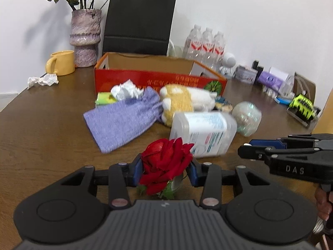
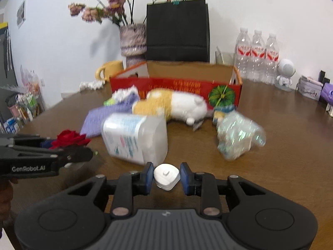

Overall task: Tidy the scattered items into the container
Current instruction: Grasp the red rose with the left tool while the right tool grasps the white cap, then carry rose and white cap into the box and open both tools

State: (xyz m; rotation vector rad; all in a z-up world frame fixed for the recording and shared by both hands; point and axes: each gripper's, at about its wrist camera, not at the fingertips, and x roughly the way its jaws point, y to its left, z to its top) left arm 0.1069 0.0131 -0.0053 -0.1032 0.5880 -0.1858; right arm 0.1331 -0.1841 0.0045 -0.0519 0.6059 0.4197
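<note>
Here, in the left wrist view, our left tool (image 1: 165,169) clasps a red rose (image 1: 164,158) above the table (image 1: 52,129), short of the red box (image 1: 158,79). In the right wrist view, our right tool (image 2: 165,178) brackets a white cap (image 2: 166,176); whether it grips, we cannot tell.
</note>
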